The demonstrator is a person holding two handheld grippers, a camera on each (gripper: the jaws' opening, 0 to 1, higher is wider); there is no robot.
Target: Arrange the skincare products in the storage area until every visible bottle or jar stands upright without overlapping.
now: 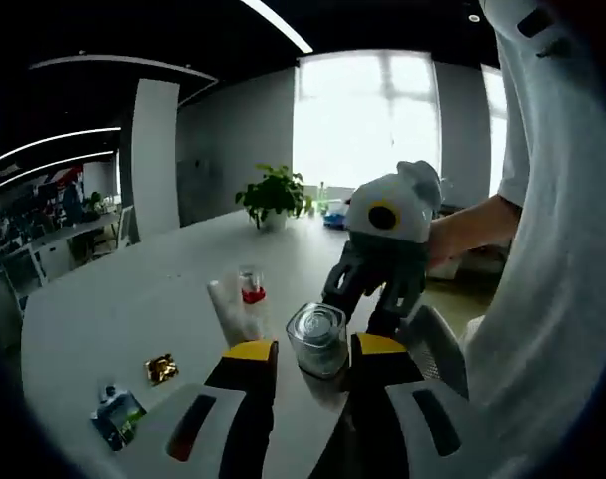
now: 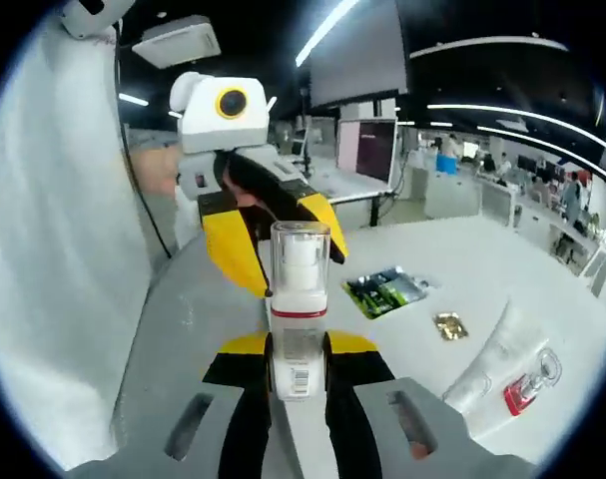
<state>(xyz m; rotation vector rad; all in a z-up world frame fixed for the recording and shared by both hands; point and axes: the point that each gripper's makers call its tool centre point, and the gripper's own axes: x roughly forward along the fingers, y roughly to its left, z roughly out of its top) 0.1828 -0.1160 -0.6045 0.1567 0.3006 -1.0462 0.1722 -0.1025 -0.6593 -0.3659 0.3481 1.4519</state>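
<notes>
A white pump bottle [image 2: 299, 299] with a clear cap and a red band stands up between the jaws of my right gripper [image 2: 299, 349], which is shut on its lower body. The bottle is held in the air above the white table [image 2: 462, 249]. My left gripper [image 2: 291, 267] faces it from behind with its yellow fingers spread on either side of the cap. Seen from the left gripper [image 1: 315, 349], the clear cap [image 1: 317, 337] sits between the open jaws without touching them, and the right gripper [image 1: 360, 311] reaches in from the right. A white tube [image 1: 233, 304] with a red cap lies flat on the table.
A gold sachet [image 1: 161, 369] and a green-blue packet [image 1: 118, 414] lie on the white table [image 1: 113, 299]; both also show as sachet [image 2: 449, 324] and packet [image 2: 387, 289]. The tube [image 2: 497, 369] lies near the table's edge. A potted plant [image 1: 273, 195] stands at the far end. A person in white stands close.
</notes>
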